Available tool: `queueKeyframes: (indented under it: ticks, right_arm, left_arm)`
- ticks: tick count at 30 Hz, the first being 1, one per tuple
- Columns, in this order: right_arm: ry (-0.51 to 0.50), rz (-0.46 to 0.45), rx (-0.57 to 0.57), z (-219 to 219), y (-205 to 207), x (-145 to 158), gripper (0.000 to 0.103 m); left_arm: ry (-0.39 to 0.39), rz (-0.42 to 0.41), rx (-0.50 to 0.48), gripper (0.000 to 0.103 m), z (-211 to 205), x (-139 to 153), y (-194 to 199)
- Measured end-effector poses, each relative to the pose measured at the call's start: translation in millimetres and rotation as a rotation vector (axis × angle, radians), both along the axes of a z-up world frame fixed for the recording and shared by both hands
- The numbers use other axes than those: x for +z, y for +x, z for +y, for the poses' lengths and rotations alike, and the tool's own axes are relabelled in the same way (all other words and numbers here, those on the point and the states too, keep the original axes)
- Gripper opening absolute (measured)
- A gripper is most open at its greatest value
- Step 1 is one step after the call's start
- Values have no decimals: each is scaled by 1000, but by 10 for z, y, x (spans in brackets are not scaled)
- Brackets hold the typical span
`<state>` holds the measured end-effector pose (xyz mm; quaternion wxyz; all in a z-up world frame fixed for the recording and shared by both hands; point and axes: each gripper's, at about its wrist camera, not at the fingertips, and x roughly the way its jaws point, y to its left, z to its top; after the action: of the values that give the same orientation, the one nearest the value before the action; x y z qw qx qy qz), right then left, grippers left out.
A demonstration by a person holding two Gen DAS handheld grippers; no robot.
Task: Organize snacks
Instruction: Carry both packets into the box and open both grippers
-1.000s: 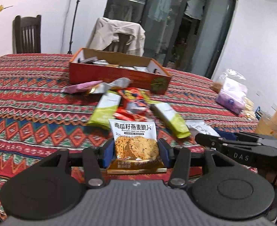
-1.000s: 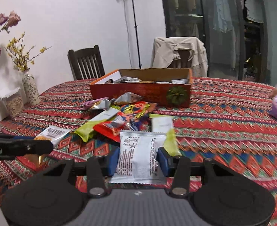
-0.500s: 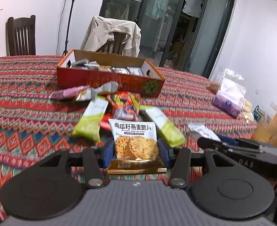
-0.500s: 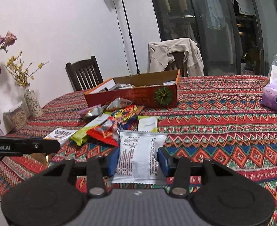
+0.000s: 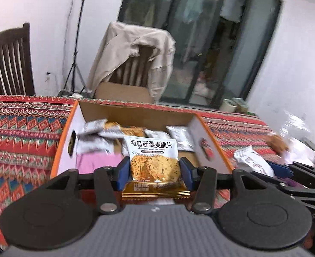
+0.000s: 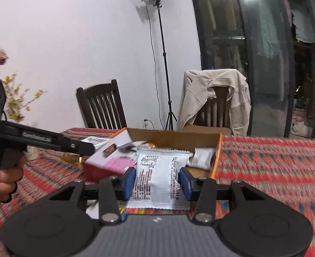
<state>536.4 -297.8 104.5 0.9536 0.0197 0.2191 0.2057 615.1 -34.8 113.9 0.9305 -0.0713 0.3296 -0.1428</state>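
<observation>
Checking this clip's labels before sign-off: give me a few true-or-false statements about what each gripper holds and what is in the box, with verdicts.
1. The left gripper clamps a white-and-gold oat crisp packet. True.
2. The right gripper is empty. False: it is shut on a white foil packet with black print.
3. The orange cardboard box already holds snack packets. True.
4. A beige jacket lies flat on the red patterned tablecloth. False: it hangs over a chair back.

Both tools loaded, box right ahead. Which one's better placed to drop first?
Left, probably. The left tool holds its oat crisp packet centred over the open box; the right tool with its white packet sits nearer the box's corner.
</observation>
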Motion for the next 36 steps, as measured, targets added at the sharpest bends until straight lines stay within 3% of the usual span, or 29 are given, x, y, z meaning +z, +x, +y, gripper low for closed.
queueKeyframes:
  ticks: [4, 8, 11, 15, 20, 26, 32, 36]
  right_arm:
    - [-52, 70, -20, 134, 794, -5, 44]
    - [-172, 138, -55, 277, 1352, -214, 44]
    - [-255, 179, -75, 388, 1596, -426, 44]
    - [-335, 201, -92, 515, 1780, -612, 45]
    - [-372, 161, -93, 539, 1714, -651, 47]
    - [-334, 105, -98, 338, 1456, -338, 52]
    - [-327, 35, -93, 237, 995, 95, 60]
    - [-330, 25, -104, 190, 672, 322, 69]
  left_arm:
    - [-35, 84, -2, 50, -143, -183, 590]
    - [5, 124, -36, 50, -464, -435, 913]
    - [34, 160, -38, 50, -671, -631, 1128]
    - [-4, 212, -34, 53, -764, -795, 1317]
    - [-7, 195, -67, 67, -741, -750, 1221]
    - [9, 140, -64, 68, -494, -431, 916]
    - [91, 73, -85, 71, -316, -74, 290]
    - [97, 23, -83, 76, -185, 232, -237]
